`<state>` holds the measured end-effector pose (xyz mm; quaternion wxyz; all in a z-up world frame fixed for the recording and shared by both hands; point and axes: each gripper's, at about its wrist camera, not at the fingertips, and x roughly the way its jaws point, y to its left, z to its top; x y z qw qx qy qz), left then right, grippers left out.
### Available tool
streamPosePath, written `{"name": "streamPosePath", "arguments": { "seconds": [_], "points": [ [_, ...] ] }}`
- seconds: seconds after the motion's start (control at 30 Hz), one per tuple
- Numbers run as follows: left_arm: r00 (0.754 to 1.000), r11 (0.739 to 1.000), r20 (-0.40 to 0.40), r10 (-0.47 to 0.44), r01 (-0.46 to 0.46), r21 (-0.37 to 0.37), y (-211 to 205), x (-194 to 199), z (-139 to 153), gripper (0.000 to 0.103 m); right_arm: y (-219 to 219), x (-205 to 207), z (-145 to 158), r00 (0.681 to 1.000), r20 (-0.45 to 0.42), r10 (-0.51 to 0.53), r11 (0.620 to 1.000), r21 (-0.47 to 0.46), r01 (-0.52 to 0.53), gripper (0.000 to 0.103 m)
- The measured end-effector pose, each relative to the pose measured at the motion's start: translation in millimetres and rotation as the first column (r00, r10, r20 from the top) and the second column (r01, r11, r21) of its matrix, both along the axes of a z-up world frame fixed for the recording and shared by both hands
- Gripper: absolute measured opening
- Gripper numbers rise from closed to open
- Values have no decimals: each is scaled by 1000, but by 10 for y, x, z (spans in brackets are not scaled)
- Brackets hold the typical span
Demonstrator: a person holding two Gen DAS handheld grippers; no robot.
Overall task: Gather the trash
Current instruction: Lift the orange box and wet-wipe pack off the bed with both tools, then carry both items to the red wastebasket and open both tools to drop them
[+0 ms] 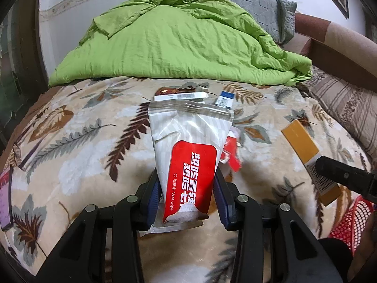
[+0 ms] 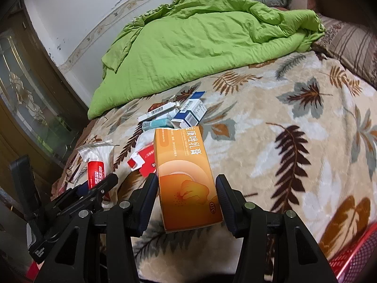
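Observation:
My left gripper (image 1: 187,189) is shut on a white and red wet wipe packet (image 1: 188,155), holding it above the bed. The packet also shows in the right wrist view (image 2: 96,162). My right gripper (image 2: 187,188) is shut on an orange medicine box (image 2: 186,179), also seen in the left wrist view (image 1: 306,155). Still on the leaf-patterned blanket (image 2: 282,129) lie a red and white carton (image 2: 143,162), a blue and white box (image 2: 192,113), a teal box (image 2: 156,124) and a white barcode box (image 2: 156,111).
A rumpled green duvet (image 1: 169,40) covers the far half of the bed. A red mesh basket (image 1: 348,221) sits at the near right, also in the right wrist view (image 2: 353,259). A striped pillow (image 1: 341,99) lies at the right. A purple item (image 1: 6,198) lies at the left edge.

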<state>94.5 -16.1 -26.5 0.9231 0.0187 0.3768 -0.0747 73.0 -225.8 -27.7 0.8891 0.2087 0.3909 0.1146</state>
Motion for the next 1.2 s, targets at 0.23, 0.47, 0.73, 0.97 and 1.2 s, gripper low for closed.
{"name": "streamPosePath", "arguments": {
  "seconds": [0.23,0.47,0.73,0.97,1.2],
  "points": [
    [999,999,-1,-46,46,-17,-148,-154,93,40,-106,-162,80,1000,4,-2,999,40,1,55],
    [995,994,4,-101,101,-38,-337,-290,222,40,-209,-348,267,999,39,-3,998,59,0,55],
    [989,988,17,-149,150,-33,-543,-417,340,40,-395,-580,371,998,53,-27,998,65,24,55],
    [978,978,19,-206,206,-30,-762,-512,417,40,-734,-857,407,995,44,-90,994,60,87,55],
    [935,934,1,-354,354,-52,-1248,-689,489,40,-1300,-1329,448,976,27,-217,976,12,217,55]
  ]
}}
